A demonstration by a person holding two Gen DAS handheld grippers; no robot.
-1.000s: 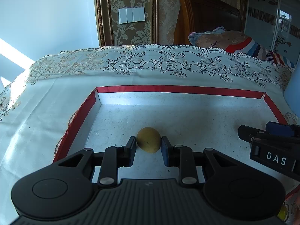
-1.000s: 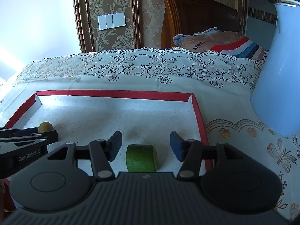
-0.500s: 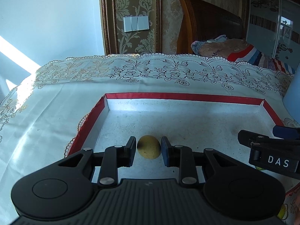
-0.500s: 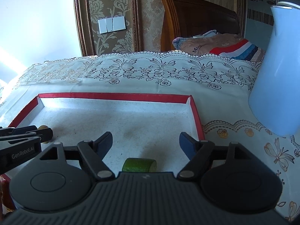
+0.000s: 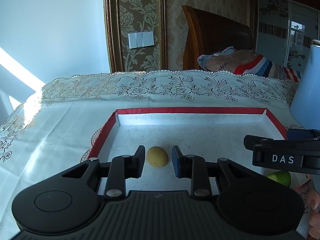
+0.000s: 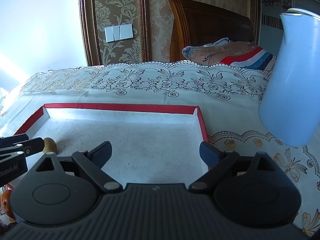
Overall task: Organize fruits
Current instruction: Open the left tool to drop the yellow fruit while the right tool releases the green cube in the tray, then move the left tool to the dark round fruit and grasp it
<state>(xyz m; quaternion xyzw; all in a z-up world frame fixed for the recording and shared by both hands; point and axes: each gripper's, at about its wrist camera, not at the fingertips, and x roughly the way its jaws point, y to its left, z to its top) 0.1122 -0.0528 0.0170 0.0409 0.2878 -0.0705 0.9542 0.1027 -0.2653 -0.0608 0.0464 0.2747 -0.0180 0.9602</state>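
Note:
A small yellow fruit (image 5: 157,156) lies on the white floor of a red-rimmed tray (image 5: 190,110). My left gripper (image 5: 157,161) is open, its fingers on either side of the fruit with small gaps. A green fruit (image 5: 281,177) lies in the tray at the right, below my right gripper, which shows as a black bar. In the right wrist view my right gripper (image 6: 155,153) is wide open and empty over the tray (image 6: 122,107). The yellow fruit (image 6: 49,144) shows at its left. The green fruit is hidden there.
A tall pale blue jug (image 6: 294,80) stands right of the tray on the lace tablecloth (image 6: 160,84). An orange-brown fruit (image 6: 5,202) lies outside the tray at the lower left. A bed headboard and folded blanket lie behind the table.
My left gripper opened off the yellow fruit and drew back. My right gripper opened wider and drew back, so the green fruit left its view.

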